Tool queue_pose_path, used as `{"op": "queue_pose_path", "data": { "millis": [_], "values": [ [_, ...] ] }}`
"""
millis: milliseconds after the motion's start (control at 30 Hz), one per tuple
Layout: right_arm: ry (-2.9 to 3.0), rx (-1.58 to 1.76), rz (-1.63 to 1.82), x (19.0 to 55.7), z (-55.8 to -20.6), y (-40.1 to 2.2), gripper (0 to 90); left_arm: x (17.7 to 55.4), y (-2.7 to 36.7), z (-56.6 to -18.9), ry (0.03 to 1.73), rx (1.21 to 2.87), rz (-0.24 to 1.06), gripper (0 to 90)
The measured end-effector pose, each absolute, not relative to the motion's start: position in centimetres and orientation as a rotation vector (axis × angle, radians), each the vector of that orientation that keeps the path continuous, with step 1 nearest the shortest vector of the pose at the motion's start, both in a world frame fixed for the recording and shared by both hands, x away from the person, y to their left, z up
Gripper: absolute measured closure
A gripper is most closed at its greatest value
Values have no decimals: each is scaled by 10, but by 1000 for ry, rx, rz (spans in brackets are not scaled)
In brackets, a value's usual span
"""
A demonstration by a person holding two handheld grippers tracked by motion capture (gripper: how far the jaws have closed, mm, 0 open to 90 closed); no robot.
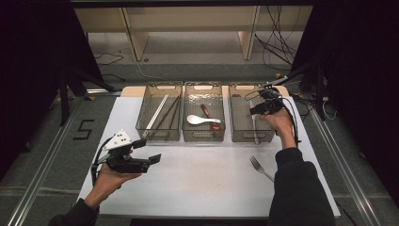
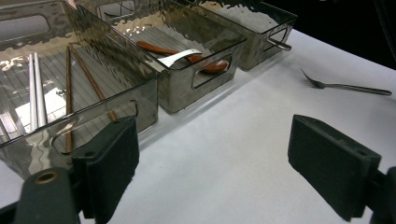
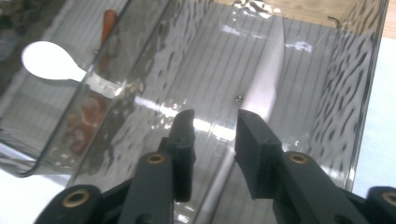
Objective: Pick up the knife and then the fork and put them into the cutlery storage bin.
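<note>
Three clear bins stand in a row at the back of the white mat. My right gripper hovers over the right bin, jaws a little apart and pressing on nothing. A metal utensil lies on that bin's floor below the jaws. A fork lies on the mat at the front right. My left gripper is held at the front left, open wide and empty, pointing toward the bins.
The left bin holds white chopsticks and brown chopsticks. The middle bin holds a white spoon and a brown spoon.
</note>
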State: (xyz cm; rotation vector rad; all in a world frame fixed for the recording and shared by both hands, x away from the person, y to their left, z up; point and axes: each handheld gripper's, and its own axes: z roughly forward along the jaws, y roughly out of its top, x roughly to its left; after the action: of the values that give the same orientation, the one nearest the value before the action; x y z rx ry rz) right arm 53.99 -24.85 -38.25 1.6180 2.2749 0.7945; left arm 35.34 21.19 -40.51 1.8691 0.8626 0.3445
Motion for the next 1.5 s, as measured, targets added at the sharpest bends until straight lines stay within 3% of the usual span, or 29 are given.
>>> {"op": "queue_pose_path", "data": {
  "millis": [333,500,967,1500],
  "values": [
    [2337,1534,792,525,-372,-244,468,353,212,-405,864,1869,344,160],
    [2364,1473,811,510,-364,-242,418,353,212,-405,862,1869,347,160],
    [2456,1299,844,455,-355,-233,345,353,211,-406,864,1876,343,160],
    [2486,1275,870,408,-365,-247,338,353,211,-405,859,1874,342,160]
  ]
}}
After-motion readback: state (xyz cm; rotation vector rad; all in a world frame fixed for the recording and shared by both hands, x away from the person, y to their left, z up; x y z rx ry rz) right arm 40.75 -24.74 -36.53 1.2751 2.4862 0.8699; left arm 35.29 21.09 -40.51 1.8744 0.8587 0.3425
